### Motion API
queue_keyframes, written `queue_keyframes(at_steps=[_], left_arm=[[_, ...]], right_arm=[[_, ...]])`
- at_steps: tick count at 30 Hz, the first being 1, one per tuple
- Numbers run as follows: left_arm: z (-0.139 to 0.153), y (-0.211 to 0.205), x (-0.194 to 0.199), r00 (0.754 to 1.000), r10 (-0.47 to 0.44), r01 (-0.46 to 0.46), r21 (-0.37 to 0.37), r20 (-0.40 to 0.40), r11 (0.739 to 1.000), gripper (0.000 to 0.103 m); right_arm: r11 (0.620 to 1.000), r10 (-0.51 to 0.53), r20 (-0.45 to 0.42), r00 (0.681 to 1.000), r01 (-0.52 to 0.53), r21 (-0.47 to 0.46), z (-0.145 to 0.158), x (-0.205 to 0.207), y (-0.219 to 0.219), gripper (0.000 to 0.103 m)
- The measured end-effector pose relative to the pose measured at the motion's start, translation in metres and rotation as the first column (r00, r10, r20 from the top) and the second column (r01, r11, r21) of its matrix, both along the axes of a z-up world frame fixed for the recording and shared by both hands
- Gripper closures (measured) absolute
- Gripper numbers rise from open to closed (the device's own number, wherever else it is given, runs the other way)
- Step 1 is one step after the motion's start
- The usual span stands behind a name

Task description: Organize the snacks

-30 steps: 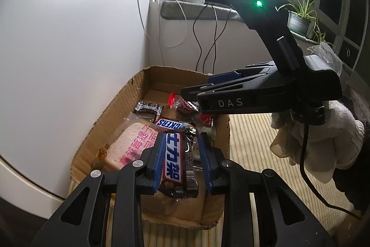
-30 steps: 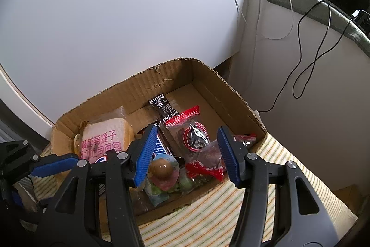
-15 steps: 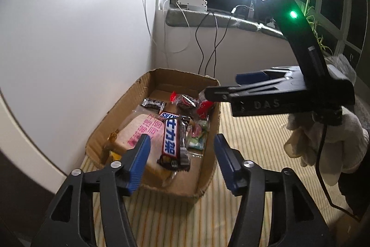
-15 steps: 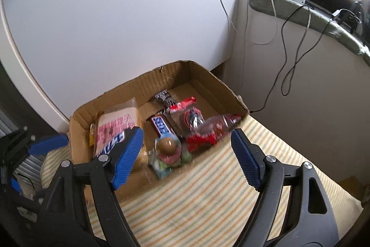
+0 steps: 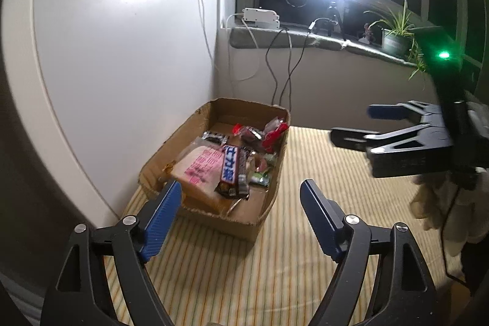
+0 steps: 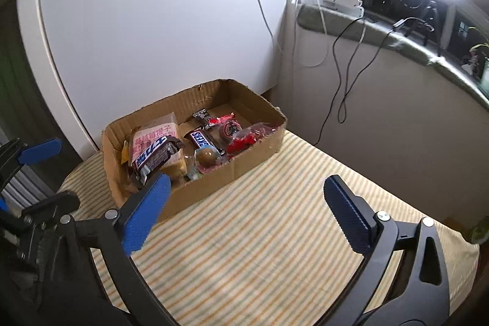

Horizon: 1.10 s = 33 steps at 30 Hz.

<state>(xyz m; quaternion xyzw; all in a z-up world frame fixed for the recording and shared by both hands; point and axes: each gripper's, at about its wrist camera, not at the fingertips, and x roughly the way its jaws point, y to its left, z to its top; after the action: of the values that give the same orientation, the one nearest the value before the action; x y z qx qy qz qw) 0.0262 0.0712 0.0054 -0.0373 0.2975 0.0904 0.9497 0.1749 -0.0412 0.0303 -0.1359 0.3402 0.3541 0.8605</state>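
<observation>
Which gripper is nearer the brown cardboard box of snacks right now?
Left. The left gripper hangs open at the brown cardboard box's near end; the right gripper, also open, is farther back over the striped cloth.

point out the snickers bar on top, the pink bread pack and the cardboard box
snickers bar [image 5: 230, 169], left wrist view, blue label
pink bread pack [image 5: 198, 167], left wrist view, printed front
cardboard box [image 6: 244, 164], right wrist view, near outer wall

**Layout: box and contents**

Cardboard box [image 6: 195, 161] sits on the striped cloth [image 6: 275, 234], against the wall panel [image 6: 152, 20]; inside, a Snickers bar [image 6: 152, 156] lies atop the bread packet [image 6: 156, 133]; a second bar [image 6: 200, 139] lies beside; sill [image 6: 397, 45] stands behind.
</observation>
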Motion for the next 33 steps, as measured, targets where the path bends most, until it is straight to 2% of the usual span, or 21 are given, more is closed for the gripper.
queue_keyframes(at_steps=[12, 33], left_arm=[[-0.003, 0.001, -0.021, 0.999, 0.037, -0.037, -0.022, -0.004, 0.999, 0.023], [-0.002, -0.002, -0.027, 0.999, 0.051, -0.051, -0.02, 0.008, 0.999, 0.023]], right_arm=[[0.997, -0.062, 0.01, 0.998, 0.062, -0.04, -0.015, -0.033, -0.035, 0.001], [0.998, -0.047, 0.021, 0.999, 0.048, -0.043, -0.016, -0.05, -0.039, 0.001]])
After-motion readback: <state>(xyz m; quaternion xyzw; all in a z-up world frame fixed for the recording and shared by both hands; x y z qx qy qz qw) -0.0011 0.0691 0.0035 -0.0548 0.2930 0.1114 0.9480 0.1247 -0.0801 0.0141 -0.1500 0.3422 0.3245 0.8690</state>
